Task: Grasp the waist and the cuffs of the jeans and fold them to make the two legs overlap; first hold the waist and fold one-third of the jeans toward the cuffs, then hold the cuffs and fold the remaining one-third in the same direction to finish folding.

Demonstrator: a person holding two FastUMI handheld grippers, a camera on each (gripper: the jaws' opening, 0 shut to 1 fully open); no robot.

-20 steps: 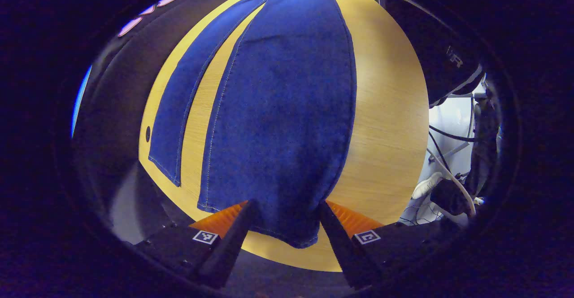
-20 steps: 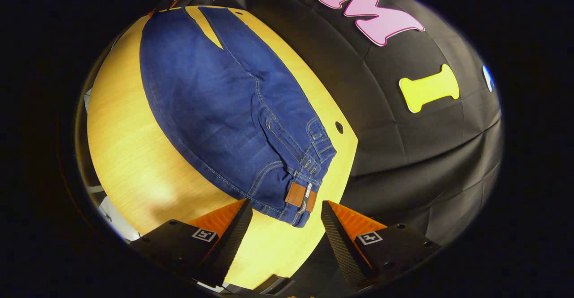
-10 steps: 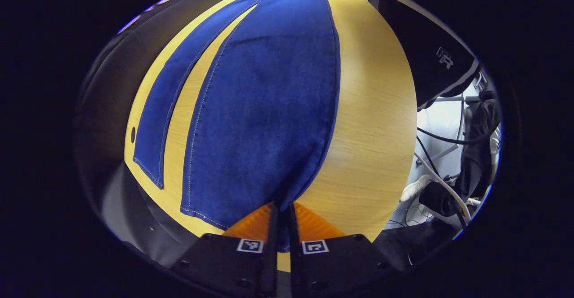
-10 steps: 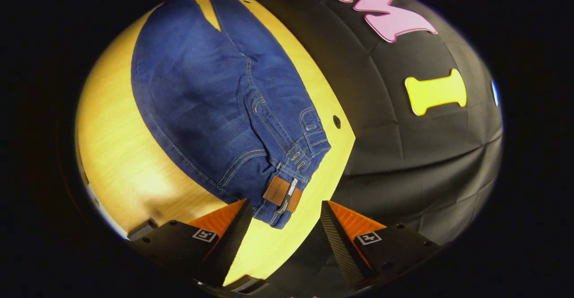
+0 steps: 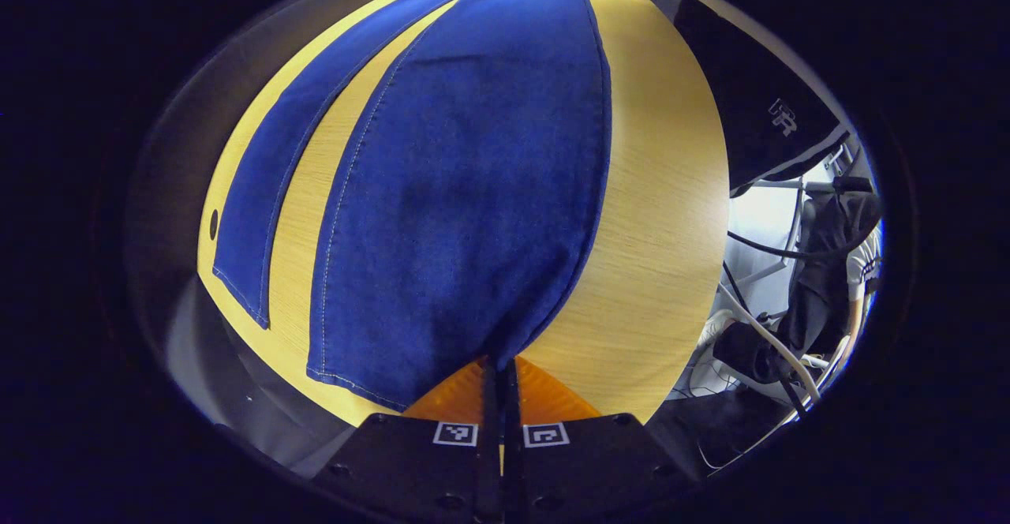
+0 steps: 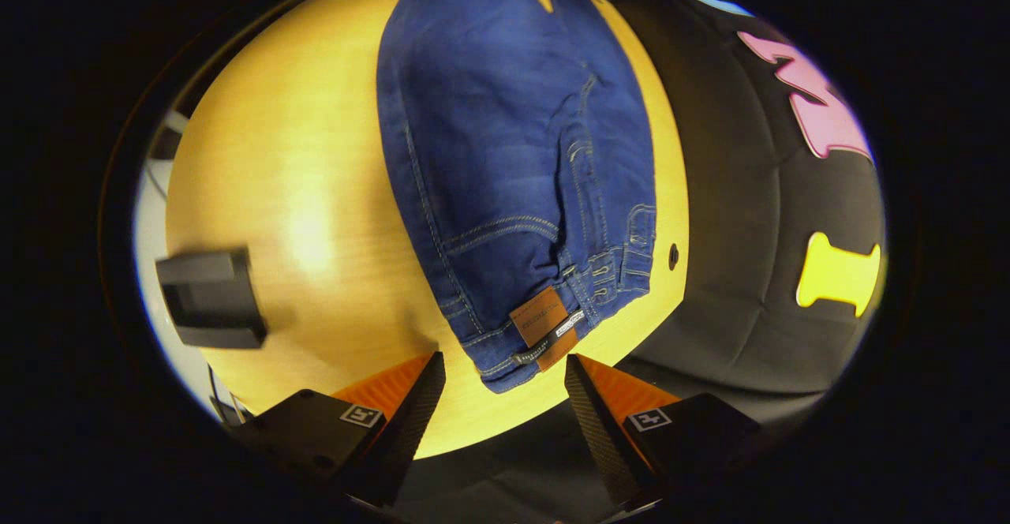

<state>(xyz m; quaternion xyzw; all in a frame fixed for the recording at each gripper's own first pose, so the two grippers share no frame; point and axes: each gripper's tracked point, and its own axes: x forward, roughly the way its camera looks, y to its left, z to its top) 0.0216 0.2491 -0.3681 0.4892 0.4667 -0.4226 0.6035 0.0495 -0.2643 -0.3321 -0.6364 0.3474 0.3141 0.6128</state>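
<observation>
Jeans (image 5: 465,192) lie flat on the wooden table (image 5: 663,216), legs apart, a strip of bare table between them. Landmark = the jeans.

Left gripper (image 5: 499,382) is at the cuff end of the nearer leg (image 5: 473,216): fingers pressed together, pinching the cuff's corner edge, cloth puckering into the pinch. Likely held there so that leg can be carried over onto the far leg (image 5: 268,192), which lies flat on the far side of the strip.

Right gripper (image 6: 505,386) is at the waist end: fingers spread, holding nothing, the waistband corner with the leather patch (image 6: 540,325) sitting just ahead of and between them. Cannot tell if they touch the cloth. Judged lined up to close on the waist, so both ends lift together.

Legs not yet overlapped; no thirds folded. A black box (image 6: 209,297) sits on the table edge well apart from the waist.
</observation>
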